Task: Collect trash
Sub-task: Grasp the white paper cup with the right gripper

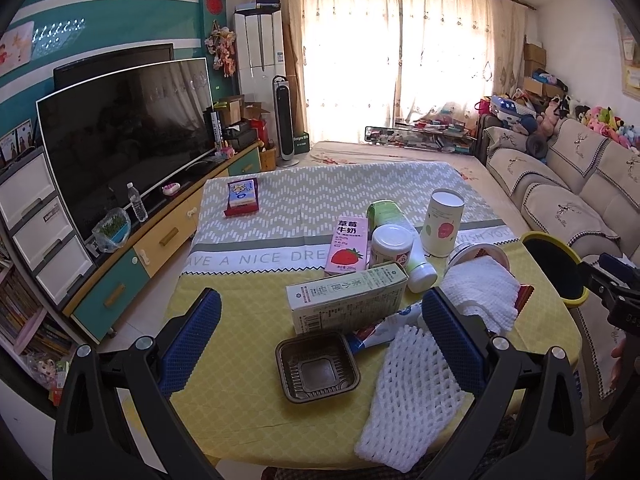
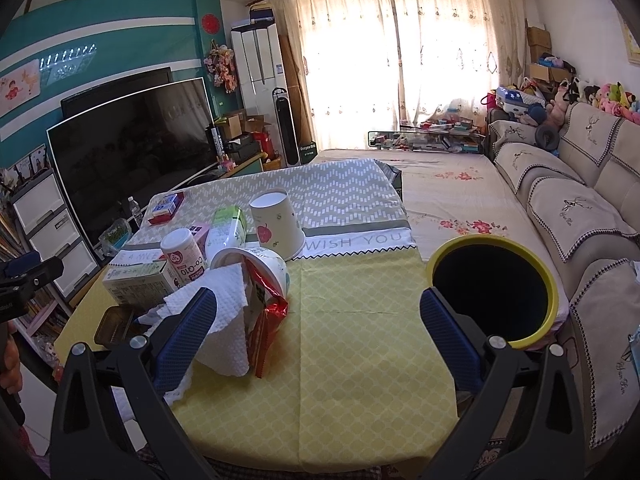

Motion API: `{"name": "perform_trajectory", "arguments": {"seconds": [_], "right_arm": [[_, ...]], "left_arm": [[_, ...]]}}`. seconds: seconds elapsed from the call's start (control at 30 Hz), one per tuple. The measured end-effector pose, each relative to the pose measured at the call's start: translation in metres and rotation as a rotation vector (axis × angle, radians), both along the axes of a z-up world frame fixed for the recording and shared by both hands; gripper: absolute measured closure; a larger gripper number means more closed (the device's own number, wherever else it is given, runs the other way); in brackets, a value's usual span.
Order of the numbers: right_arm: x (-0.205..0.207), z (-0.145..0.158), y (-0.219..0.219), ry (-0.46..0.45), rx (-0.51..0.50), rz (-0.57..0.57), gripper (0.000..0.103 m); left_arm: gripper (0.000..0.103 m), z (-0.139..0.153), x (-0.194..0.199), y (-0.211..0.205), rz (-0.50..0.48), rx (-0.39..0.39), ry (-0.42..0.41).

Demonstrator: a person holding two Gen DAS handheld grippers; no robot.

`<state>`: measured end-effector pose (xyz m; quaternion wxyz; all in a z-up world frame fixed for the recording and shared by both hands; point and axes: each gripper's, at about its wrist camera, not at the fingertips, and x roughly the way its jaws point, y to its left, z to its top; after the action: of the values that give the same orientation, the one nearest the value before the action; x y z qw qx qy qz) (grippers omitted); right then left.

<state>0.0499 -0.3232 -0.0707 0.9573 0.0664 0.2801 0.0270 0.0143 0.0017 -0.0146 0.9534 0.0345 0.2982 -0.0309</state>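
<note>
With both jaw pairs spread wide and nothing grasped, the left gripper (image 1: 320, 332) and right gripper (image 2: 318, 328) are held above the litter, heaped left of the yellow-rimmed bin (image 2: 494, 286), probably for short transfers.

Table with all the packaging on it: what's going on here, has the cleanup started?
A person holds two grippers over a table strewn with trash. The left gripper is open above a brown plastic tray, a green carton and white foam netting. The right gripper is open too, holding nothing, with a paper towel and red wrapper near its left finger. A yellow-rimmed bin waits at the table's right edge. Nothing is gripped yet.
</note>
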Motion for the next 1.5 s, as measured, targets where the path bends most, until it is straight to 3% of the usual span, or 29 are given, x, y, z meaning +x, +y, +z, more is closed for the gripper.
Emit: {"name": "perform_trajectory", "arguments": {"seconds": [0.37,0.93,1.0,1.17,1.5], "right_arm": [[0.084,0.009,0.022,0.031,-0.049,0.098,0.006],[0.239,-0.027,0.054,0.292,-0.110,0.287,0.006],[0.249,-0.033,0.057,0.324,-0.108,0.307,0.011],[0.263,-0.046,0.060,0.374,-0.075,0.338,0.046],[0.248,-0.025,0.044,0.296,-0.028,0.308,0.047]], "left_arm": [[0.004,-0.014,0.028,0.012,0.049,0.017,0.027],[0.004,-0.026,0.093,0.003,0.051,0.028,0.064],[0.004,-0.028,0.096,0.003,0.052,0.027,0.069],[0.004,-0.032,0.102,0.006,0.061,0.020,0.080],[0.004,-0.033,0.100,0.010,0.055,0.010,0.076]]}}
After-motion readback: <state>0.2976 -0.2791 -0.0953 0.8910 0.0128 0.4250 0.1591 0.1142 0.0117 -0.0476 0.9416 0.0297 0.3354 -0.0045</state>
